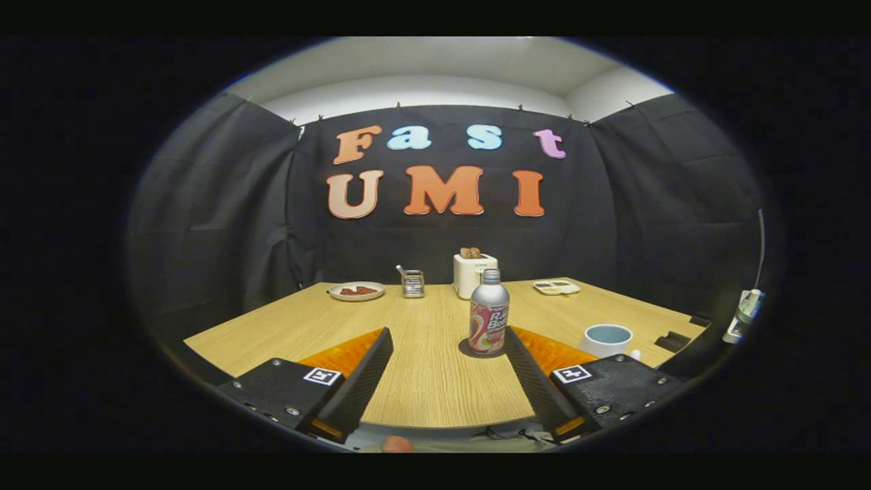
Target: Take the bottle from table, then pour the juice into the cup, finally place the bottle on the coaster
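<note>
Gripper (446, 347) spread wide, fingers (357, 378) apart and pressing on nothing, only bare tabletop between them. Just ahead, close to the right finger's tip, bottle (488, 313): upright, silver with a red label, capped, standing on a dark round coaster (476, 352) of which only a rim peeks out at the base. Cannot tell whether the right fingertip touches the bottle or merely overlaps it in the view; no grip either way. Beyond the right finger and off to the side, cup (607, 339), pale, open mouth up, near the table's right edge, nothing visible inside. Judging by that: either first step pending, bottle not yet taken, or the final step done, with the bottle already resting on the coaster; hard to say from this alone. If taking: shift slightly right to centre the bottle between the fingers, advance until both flank the body below the shoulder, then close firmly; smooth metal likely slick, and a cap to deal with before any pouring. Risk: clipping the bottle with the right finger and tipping it. Farther out, table (422, 381) of light wood grain, mostly bare in the middle. At the far edge: plate (356, 291) with something red, small metal rack (412, 282), white toaster (474, 273) with bread in its slots, a divided tray (556, 287). Around, black cloth walls, pale ceiling above.
</note>
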